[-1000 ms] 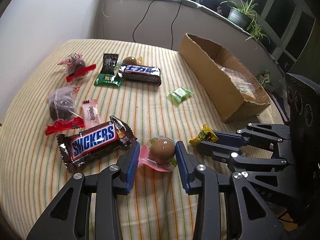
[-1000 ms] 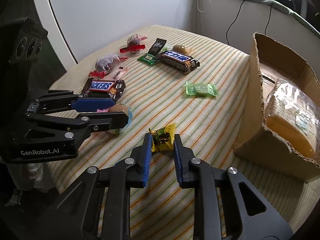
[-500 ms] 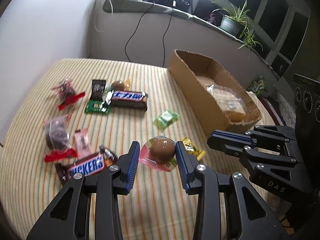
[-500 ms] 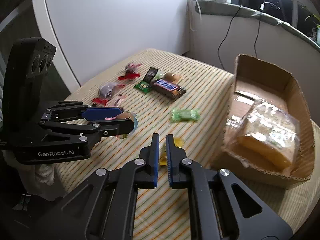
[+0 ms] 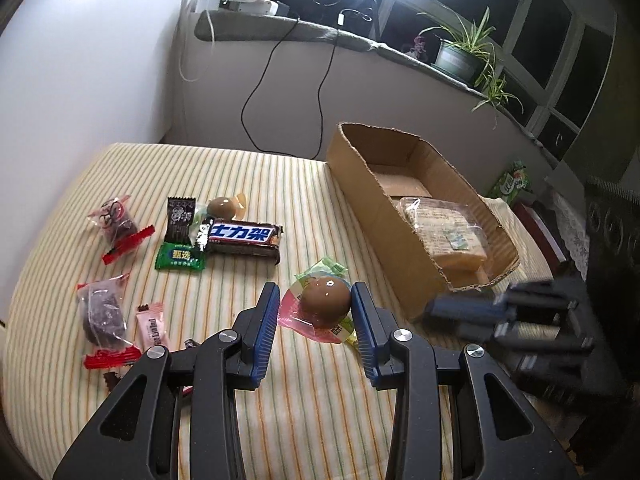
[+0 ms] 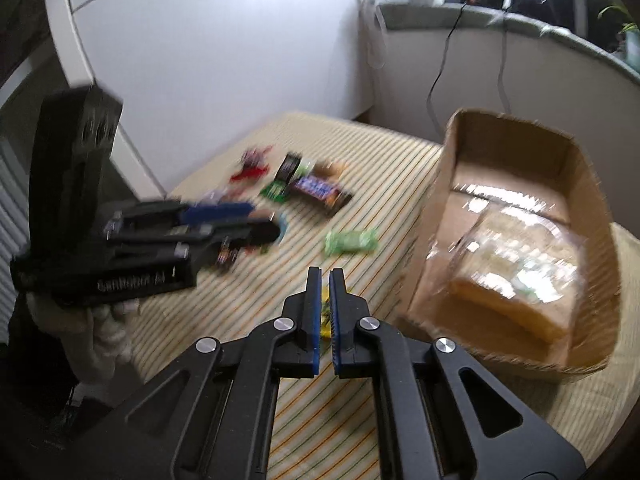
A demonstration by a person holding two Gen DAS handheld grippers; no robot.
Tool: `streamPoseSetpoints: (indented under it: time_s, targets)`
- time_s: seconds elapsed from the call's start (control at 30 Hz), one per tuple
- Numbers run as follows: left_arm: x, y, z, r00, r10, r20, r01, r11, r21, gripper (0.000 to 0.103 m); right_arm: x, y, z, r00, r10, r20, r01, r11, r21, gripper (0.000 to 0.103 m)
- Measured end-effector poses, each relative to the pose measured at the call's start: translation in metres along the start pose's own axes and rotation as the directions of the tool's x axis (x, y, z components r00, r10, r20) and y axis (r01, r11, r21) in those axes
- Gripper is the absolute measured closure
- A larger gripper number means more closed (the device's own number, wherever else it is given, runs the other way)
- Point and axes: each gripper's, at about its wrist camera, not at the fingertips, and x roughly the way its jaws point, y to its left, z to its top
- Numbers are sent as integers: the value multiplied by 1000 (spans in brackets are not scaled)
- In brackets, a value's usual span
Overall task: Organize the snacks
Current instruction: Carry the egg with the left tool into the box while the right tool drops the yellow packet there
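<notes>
Left claw (image 5: 315,308): clamped on a packaged brown braised egg (image 5: 325,303), lifted just left of the cardboard box (image 5: 384,220).
Right claw (image 6: 325,312): pinched tight on a yellow candy wrapper (image 6: 326,314), near the box front.
Advice: likely best to carry both over the box wall before letting go.
</notes>
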Motion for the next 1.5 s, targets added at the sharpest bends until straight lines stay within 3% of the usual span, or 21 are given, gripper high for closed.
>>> streamPoseSetpoints:
  time_s: [0.03, 0.1, 0.17, 0.37, 0.43, 0.53, 0.7, 1.1, 1.5]
  targets:
    - [0, 1, -1, 1000, 1, -1, -1, 1000, -3, 68, 6, 3, -2, 1000, 6, -22, -6, 1000, -15, 94]
    - [-1, 4, -3, 1000, 4, -5, -4, 1000, -10, 68, 18, 12, -8, 998, -10, -60, 8, 999, -47, 60]
    - [-2, 7, -6, 1000, 8, -9, -8, 1000, -16, 68, 27, 20, -15, 997, -34, -74, 29, 997, -70, 53]
    - [-8, 15, -10, 1000, 9, -3, -9, 999, -36, 68, 57, 23, -18, 987, -94, -128, 87, 994, -60, 53]
    - [-10, 18, -11, 1000, 10, -2, -10, 999, -40, 68, 63, 19, -18, 984, -112, -137, 106, 993, -50, 58]
    - [-11, 19, -11, 1000, 11, 0, -11, 999, -44, 68, 71, 15, -18, 982, -126, -144, 121, 992, -40, 75]
    - [-11, 18, -8, 1000, 5, 6, -5, 999, -41, 68, 67, 13, -16, 983, -122, -136, 118, 992, -33, 77]
    - [-1, -8, 22, 999, -22, 29, 22, 1000, 13, 68, 4, 1, 13, 995, -98, 28, 98, 995, 5, 78]
    - [38, -52, 68, 997, -71, 31, 68, 994, 90, 68, -30, -71, 44, 977, -190, 94, 182, 980, 85, 78]
